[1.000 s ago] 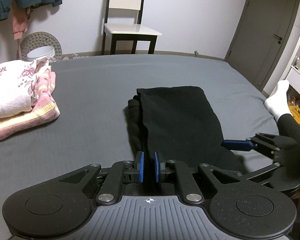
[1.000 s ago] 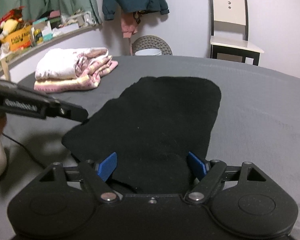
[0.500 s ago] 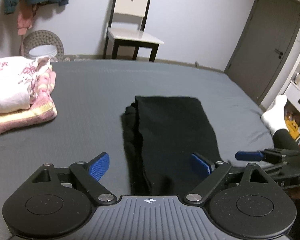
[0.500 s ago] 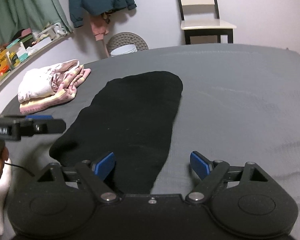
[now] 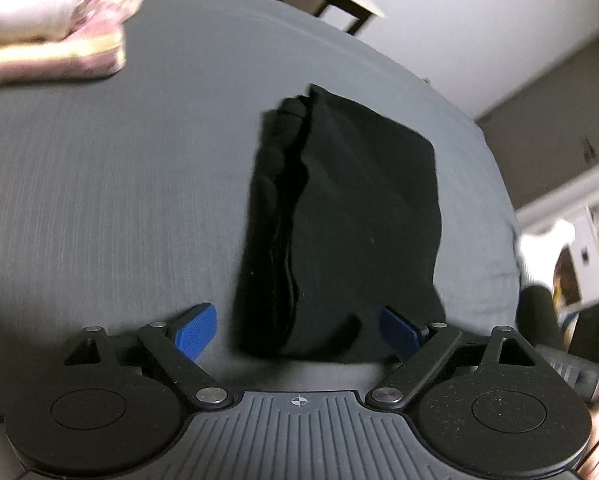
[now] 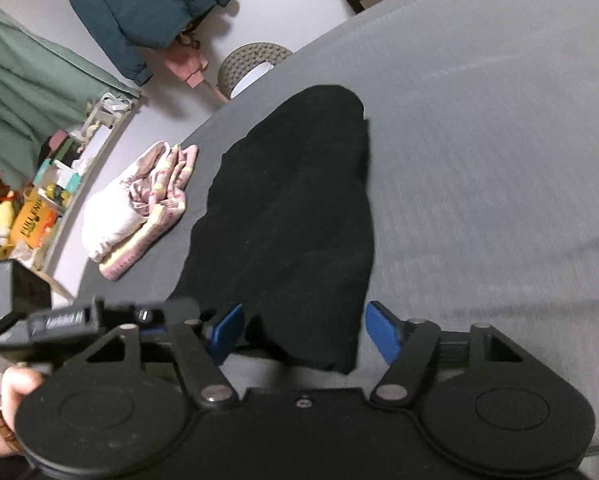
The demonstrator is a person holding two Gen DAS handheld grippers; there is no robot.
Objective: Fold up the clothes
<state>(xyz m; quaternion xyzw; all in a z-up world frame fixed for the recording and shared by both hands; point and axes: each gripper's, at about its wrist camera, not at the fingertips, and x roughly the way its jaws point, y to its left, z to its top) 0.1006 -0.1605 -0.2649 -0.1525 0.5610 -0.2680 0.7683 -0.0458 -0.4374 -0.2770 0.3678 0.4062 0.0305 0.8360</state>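
Left wrist view puts the black garment, a long narrow folded strip of dark cloth [image 5: 351, 216], running from six o'clock up toward one o'clock across the grey bedsheet [image 5: 119, 184], with its stacked layers showing along the left edge. A second ago the left gripper [image 5: 297, 330] was pinched shut on the near end of that strip; now its blue pads stand wide apart, one on each side of the hem, gripping nothing. The right gripper [image 6: 303, 330] is just as wide, straddling the near corner of the same cloth, as it was a moment back. Both cameras have tipped over and blurred since then, so the hands are on the move. I'd judge the lengthwise fold finished and let go, with a crosswise fold, near end carried toward the far end, the likely next step. The cloth looks limp and thick at the layered side, so a shallow pinch might miss the lower layers.

Off at ten o'clock in the right wrist view lies the folded pile of pink and white clothes [image 6: 135, 208], well apart from the black piece. Beyond the bed hangs a dark teal jacket [image 6: 135, 12] on the wall.
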